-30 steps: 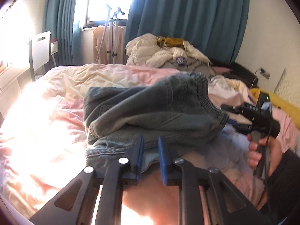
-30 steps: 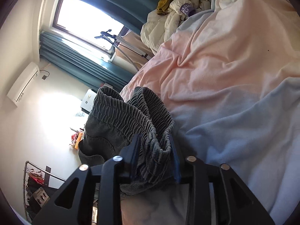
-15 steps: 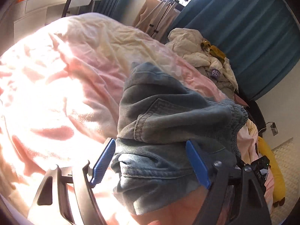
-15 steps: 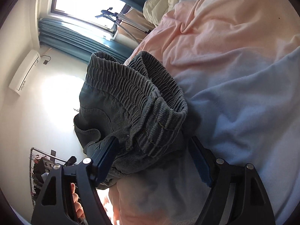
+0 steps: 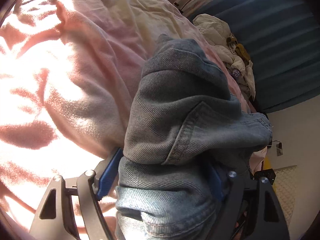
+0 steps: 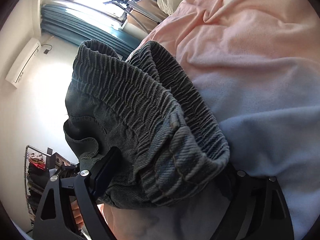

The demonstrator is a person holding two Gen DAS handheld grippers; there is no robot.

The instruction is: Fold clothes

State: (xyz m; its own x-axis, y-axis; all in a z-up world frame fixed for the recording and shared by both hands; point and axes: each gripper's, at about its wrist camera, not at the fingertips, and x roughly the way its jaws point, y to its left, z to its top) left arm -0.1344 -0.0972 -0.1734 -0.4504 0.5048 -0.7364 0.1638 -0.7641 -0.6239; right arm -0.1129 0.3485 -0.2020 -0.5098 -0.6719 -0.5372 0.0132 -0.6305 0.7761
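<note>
A folded pair of blue jeans (image 5: 180,100) lies bunched on the pink bedcover (image 5: 80,80). My left gripper (image 5: 160,176) is open, its blue pads (image 5: 108,172) standing wide on either side of the denim's hem end, and the right pad is partly covered by cloth. In the right wrist view the jeans' elastic waistband (image 6: 140,100) fills the middle. My right gripper (image 6: 170,166) straddles it with jaws still opening. Its left pad (image 6: 106,170) sits beside the fabric; the right fingertip is hidden behind the waistband.
A heap of pale clothes (image 5: 220,34) lies at the bed's far end before teal curtains (image 5: 280,40). The pink cover turns to light blue bedding (image 6: 270,120) beside the waistband. A clothes rack (image 6: 36,160) and a person's hand (image 6: 77,214) show at lower left.
Both grippers were shut on the jeans a second ago and have let go, jaws spread wide. The left gripper rolled and sank toward the bed; the jeans now rest on the cover.
</note>
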